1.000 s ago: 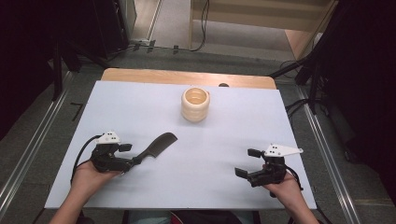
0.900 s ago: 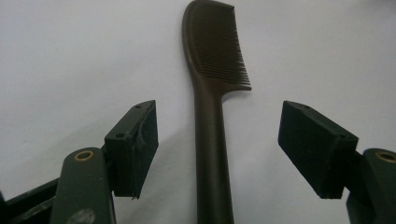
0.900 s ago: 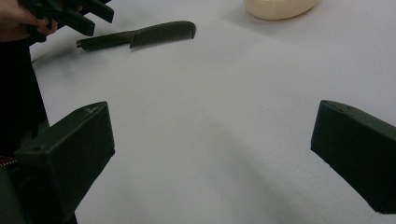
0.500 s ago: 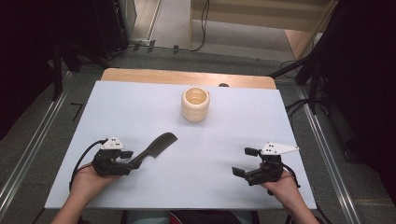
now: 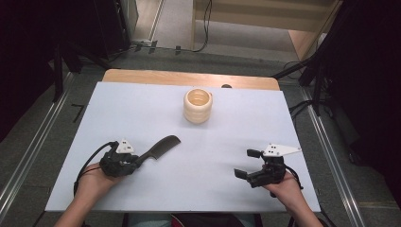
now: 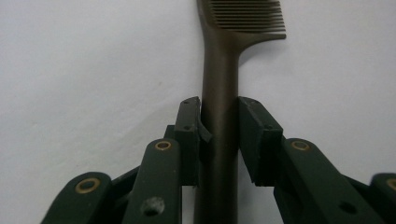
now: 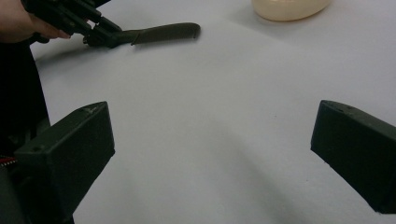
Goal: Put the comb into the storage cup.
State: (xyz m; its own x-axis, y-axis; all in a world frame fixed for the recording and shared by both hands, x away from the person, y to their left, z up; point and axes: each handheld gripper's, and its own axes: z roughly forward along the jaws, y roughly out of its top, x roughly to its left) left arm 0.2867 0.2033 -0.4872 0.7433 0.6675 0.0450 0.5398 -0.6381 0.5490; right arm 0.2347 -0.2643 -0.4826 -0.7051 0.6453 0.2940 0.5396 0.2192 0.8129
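Hands at the near edge of the white tabletop (image 5: 156,101) each carry 1 hand-held gripper. The left hand-held gripper (image 6: 219,126) has just been closing its jaws, and its 2 pads now press the handle of the dark comb (image 5: 158,146), which lies flat and points toward the far right. The right hand-held gripper (image 5: 248,163) stands wide open over bare surface, well apart. Farther back stands a cream ribbed cup (image 5: 197,105).
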